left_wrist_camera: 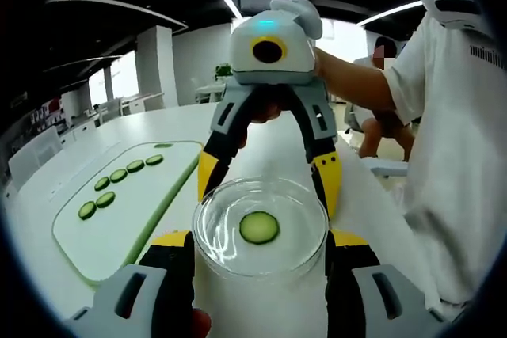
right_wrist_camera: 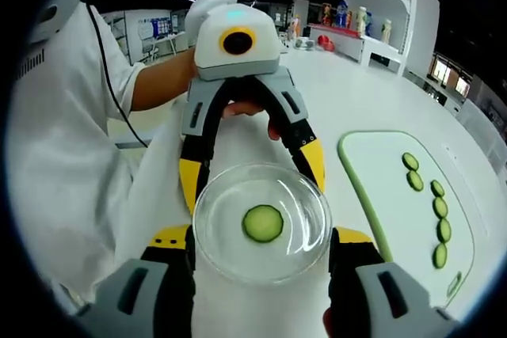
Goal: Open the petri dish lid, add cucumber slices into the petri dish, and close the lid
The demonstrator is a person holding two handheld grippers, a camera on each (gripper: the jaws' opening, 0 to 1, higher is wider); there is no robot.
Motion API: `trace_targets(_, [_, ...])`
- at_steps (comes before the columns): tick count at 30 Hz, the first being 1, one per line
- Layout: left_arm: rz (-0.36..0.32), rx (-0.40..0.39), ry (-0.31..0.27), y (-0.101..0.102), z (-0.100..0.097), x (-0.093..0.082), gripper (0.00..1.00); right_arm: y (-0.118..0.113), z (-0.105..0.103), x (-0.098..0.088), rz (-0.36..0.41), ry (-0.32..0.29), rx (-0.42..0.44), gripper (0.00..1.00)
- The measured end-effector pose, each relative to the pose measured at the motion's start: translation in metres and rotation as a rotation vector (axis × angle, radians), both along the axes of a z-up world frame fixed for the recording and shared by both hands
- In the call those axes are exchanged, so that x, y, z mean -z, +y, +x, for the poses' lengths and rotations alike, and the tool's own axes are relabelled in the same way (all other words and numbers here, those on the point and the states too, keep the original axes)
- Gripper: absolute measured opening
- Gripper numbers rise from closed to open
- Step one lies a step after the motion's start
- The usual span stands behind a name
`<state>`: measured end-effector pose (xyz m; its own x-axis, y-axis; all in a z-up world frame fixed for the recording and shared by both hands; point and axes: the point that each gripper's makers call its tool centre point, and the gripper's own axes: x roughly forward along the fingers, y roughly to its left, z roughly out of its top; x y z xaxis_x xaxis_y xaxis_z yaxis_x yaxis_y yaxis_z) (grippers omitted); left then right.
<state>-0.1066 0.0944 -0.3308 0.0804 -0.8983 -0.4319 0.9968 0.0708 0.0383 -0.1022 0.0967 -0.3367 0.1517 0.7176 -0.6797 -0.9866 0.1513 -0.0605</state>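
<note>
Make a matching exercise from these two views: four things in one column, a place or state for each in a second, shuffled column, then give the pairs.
Things
1. Petri dish
2. Lone slice
3. Row of slices
4. Cutting board

Places or states
A. lying on the cutting board
B. flat on the white table, beside the dish
C. inside the dish, at its centre
D. between the jaws of both grippers

Pairs: 1-D, 2-C, 3-A, 4-B

The left gripper and the right gripper flank the dish from opposite sides.
</note>
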Motion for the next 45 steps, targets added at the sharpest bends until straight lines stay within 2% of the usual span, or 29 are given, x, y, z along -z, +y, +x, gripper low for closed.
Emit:
trace_targets(7, [0.002,0.002,0.001,0.0,-0.001,0.001,0.67,0.0,0.0,0.001,0.01,0.009,-0.002,0.69])
trace_targets(12, [0.003,0.003,0.005,0.002,-0.002,0.001,0.71,0.001,-0.003,0.0,0.02,0.024,-0.007,0.75])
trace_targets(21, [-0.049,-0.024,0.006,0.008,0.0,-0.014,0.72,-0.001,-0.002,-0.01,0.043,0.008,0.017,0.76])
trace_targets(24, [-0.066,-0.031,0.008,0.01,-0.001,-0.019,0.72,0.0,-0.002,-0.015,0.059,0.006,0.03,0.79])
trace_targets(29, [-0.122,-0.064,-0.003,0.014,-0.001,-0.037,0.72,0.002,0.0,-0.033,0.124,-0.008,0.059,0.83])
trace_targets(38, [-0.179,-0.14,-0.053,0.028,0.007,-0.061,0.75,-0.006,0.021,-0.072,0.261,-0.113,0.169,0.83])
trace_targets(42, [-0.239,-0.248,-0.105,0.044,0.024,-0.082,0.75,-0.016,0.031,-0.092,0.335,-0.164,0.237,0.82])
trace_targets(45, [-0.281,-0.294,-0.12,0.055,0.032,-0.095,0.76,-0.027,0.038,-0.102,0.361,-0.199,0.291,0.82])
